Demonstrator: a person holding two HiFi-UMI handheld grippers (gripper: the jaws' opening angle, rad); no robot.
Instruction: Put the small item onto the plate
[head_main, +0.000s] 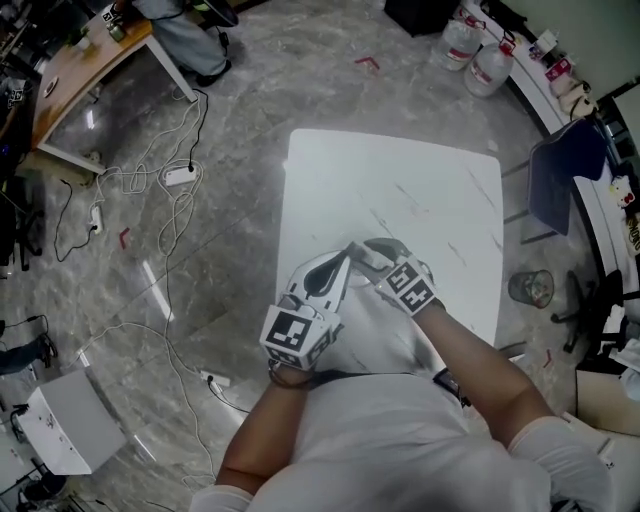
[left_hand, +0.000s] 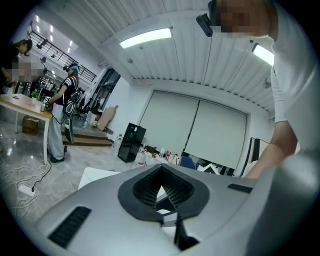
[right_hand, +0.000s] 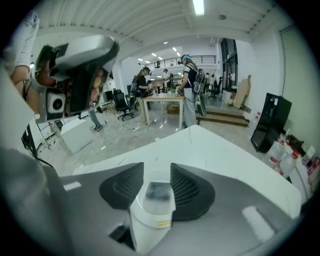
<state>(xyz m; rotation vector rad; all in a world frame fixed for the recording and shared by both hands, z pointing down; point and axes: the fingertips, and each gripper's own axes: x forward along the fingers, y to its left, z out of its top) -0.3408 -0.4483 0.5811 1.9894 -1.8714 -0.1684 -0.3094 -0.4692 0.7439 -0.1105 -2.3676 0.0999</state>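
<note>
**A:** What's the room like?

**B:** A grey marbled floor (head_main: 300, 60). From the left there's one wooden desk (head_main: 75, 75) in the far corner and loose cables (head_main: 170, 190) trailing over the floor. One white bench (head_main: 420, 190) stands in the middle. Behind it to the right are two big water bottles (head_main: 475, 55) that I can make out, and one waste bin (head_main: 530, 288) stands off the bench's right side.

**A:** And the grippers?

**B:** Two, both held close to the person's chest, above the near edge of the bench. The left gripper (left_hand: 161, 170) has its jaws brought together with nothing between them. The right gripper (right_hand: 157, 175) has its jaws partway in, the ribbed pads pressing on either side of the small item (right_hand: 155, 205).

**A:** So the item is off the bench?

**B:** Yes, it's up in the right jaws. There's only one: a little white container with a clear top and a yellow label strip.

**A:** How will it handle?

**B:** I'd judge it light, stiff plastic with smooth sides, so it could slip or twist under a loose squeeze. Taking it across the body just below the clear top, as it sits now, looks sound. A firm, gentle grip should do.

**A:** And the plate?

**B:** I count none. No view shows a plate, so it has to be found before the item can go down.
</note>
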